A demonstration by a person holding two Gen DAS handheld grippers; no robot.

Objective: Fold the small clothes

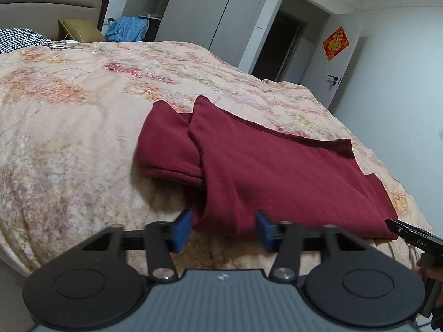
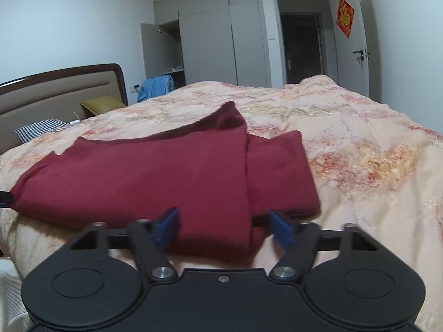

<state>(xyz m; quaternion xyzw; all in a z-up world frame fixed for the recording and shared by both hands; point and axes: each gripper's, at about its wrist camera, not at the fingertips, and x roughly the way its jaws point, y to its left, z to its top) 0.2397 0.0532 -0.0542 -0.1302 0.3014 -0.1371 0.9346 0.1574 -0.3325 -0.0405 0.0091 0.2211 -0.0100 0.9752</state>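
A dark red garment [image 1: 265, 171] lies on the bed, its sleeves folded over the body. In the left wrist view my left gripper [image 1: 223, 231] is open, its blue pads at the garment's near edge, one pad each side of a hanging corner. The right gripper's black tip [image 1: 409, 233] shows at the garment's other near corner. In the right wrist view the garment [image 2: 155, 177] lies spread ahead; my right gripper [image 2: 224, 229] is open with the garment's near corner between its pads. The cloth is not pinched in either view.
The bed has a peach floral quilt [image 1: 83, 127] [image 2: 360, 160]. A headboard [image 2: 55, 94], checked pillow [image 2: 41, 130] and olive cushion [image 1: 80, 30] lie at the head end. A grey wardrobe [image 2: 216, 36], dark doorway [image 2: 301, 47] and white door [image 1: 337, 63] stand beyond.
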